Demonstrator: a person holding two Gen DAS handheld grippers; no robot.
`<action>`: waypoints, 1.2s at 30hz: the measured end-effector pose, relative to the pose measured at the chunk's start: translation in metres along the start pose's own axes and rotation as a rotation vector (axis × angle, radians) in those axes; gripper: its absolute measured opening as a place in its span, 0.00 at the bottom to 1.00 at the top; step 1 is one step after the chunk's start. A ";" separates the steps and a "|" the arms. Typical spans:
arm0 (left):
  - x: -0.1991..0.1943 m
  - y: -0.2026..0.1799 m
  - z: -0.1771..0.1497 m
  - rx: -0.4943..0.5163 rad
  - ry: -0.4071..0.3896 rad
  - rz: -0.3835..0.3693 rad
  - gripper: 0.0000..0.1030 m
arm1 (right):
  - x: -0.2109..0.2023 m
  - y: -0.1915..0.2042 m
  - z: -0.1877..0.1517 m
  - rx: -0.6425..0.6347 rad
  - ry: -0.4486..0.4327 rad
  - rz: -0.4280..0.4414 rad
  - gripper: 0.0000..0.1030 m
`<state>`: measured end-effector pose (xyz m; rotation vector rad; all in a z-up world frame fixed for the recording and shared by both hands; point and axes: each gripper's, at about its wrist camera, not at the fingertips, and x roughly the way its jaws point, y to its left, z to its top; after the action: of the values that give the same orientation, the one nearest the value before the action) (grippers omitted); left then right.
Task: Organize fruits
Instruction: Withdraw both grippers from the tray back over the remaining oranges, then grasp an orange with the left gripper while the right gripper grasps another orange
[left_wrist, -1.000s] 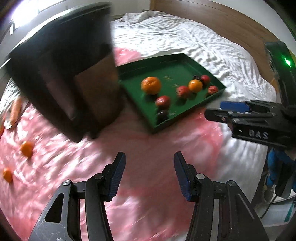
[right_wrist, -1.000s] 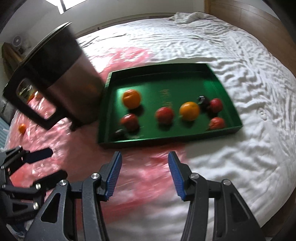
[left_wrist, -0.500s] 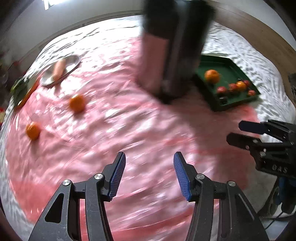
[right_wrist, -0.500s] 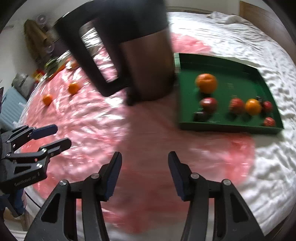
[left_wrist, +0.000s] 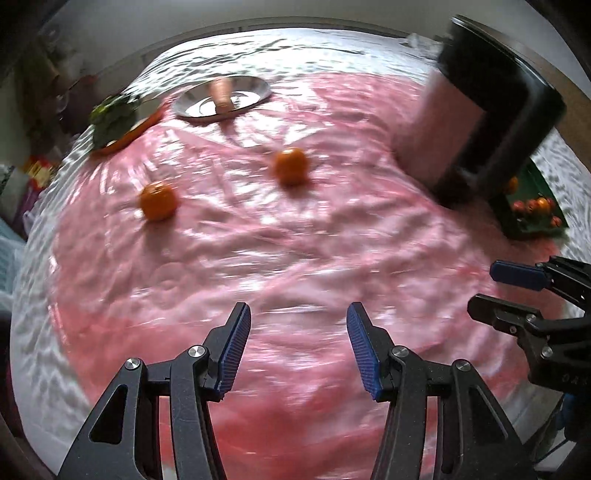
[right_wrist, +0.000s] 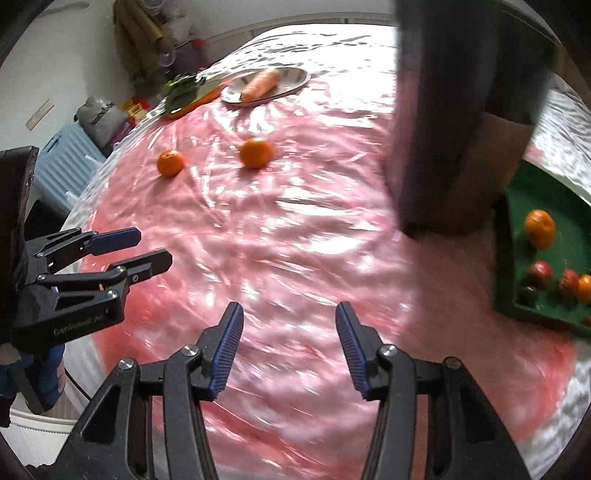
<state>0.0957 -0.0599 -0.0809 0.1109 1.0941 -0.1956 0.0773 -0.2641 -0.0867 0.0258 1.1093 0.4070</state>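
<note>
Two oranges lie loose on the pink sheet: one (left_wrist: 291, 165) (right_wrist: 255, 152) nearer the middle, one (left_wrist: 158, 201) (right_wrist: 170, 163) to its left. A green tray (right_wrist: 506, 236) (left_wrist: 517, 225) at the right holds an orange (right_wrist: 540, 228) and several small red, orange and dark fruits (right_wrist: 541, 273). My left gripper (left_wrist: 297, 347) is open and empty above the pink sheet, well short of the oranges; it also shows in the right wrist view (right_wrist: 144, 249). My right gripper (right_wrist: 288, 349) is open and empty; it also shows in the left wrist view (left_wrist: 495, 288).
A tall metal jug with a black handle (left_wrist: 476, 122) (right_wrist: 454, 122) stands between the oranges and the tray. A metal plate (left_wrist: 255, 94) (right_wrist: 295, 79) with a carrot (right_wrist: 260, 85) sits at the back. Greens on an orange dish (left_wrist: 114, 122) (right_wrist: 184, 92) lie back left.
Both grippers have swung left, away from the green tray. The jug and tray have slid to the right of both views and the two loose oranges have come toward the centre. Both stay open.
</note>
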 end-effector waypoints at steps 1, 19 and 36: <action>0.000 0.006 -0.001 -0.010 0.001 0.007 0.47 | 0.003 0.005 0.003 -0.007 0.002 0.008 0.95; 0.032 0.134 0.056 -0.189 -0.079 0.121 0.48 | 0.062 0.042 0.099 0.040 -0.083 0.071 0.95; 0.095 0.144 0.091 -0.093 -0.054 0.121 0.50 | 0.139 0.030 0.150 0.168 -0.040 0.054 0.95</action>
<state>0.2477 0.0537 -0.1244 0.0874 1.0372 -0.0386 0.2516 -0.1635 -0.1321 0.2111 1.1029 0.3590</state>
